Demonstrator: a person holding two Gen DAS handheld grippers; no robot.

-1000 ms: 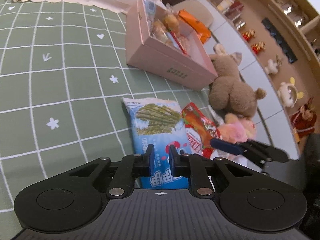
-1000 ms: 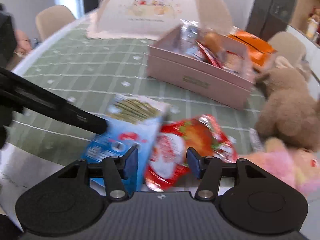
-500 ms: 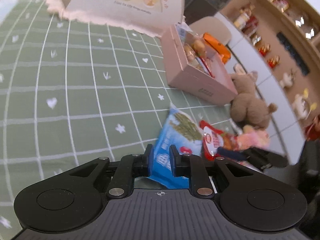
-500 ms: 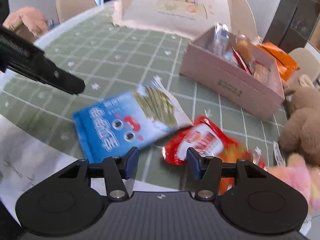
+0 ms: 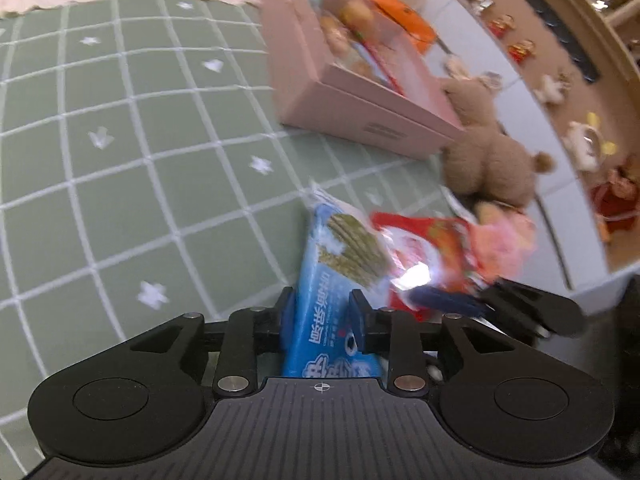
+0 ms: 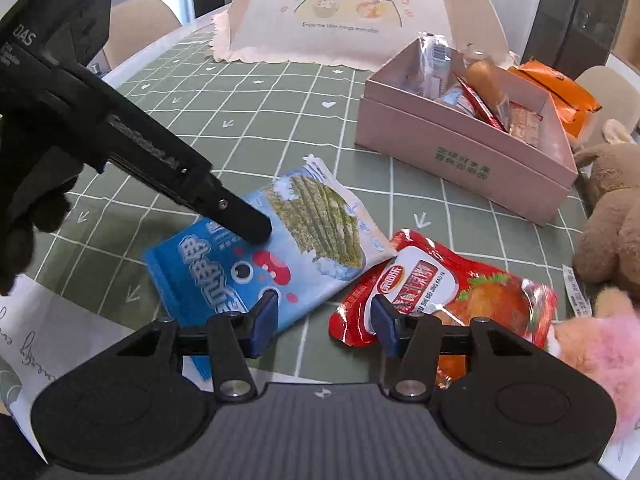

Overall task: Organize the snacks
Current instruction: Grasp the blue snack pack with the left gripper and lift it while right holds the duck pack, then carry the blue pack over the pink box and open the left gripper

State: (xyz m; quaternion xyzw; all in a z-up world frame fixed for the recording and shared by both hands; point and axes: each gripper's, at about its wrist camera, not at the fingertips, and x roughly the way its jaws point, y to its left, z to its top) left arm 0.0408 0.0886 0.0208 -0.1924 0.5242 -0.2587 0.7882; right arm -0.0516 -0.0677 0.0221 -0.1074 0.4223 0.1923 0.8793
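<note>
the blue seaweed snack bag (image 6: pixel 260 256) lies on the green counter (image 6: pixel 256 120) beside a red snack pouch (image 6: pixel 440 288), pinched by the left tool (image 5: pixel 322 312); the right tool (image 6: pixel 323 316) is spread wide above both.

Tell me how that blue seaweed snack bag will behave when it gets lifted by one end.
The blue snack bag is thin, puffy film, so it will probably sag from the left tool gripping its end. It looks light for its size. The glossy wrapper may slip, and the sticks pictured on it suggest contents that could crack under squeezing.
</note>
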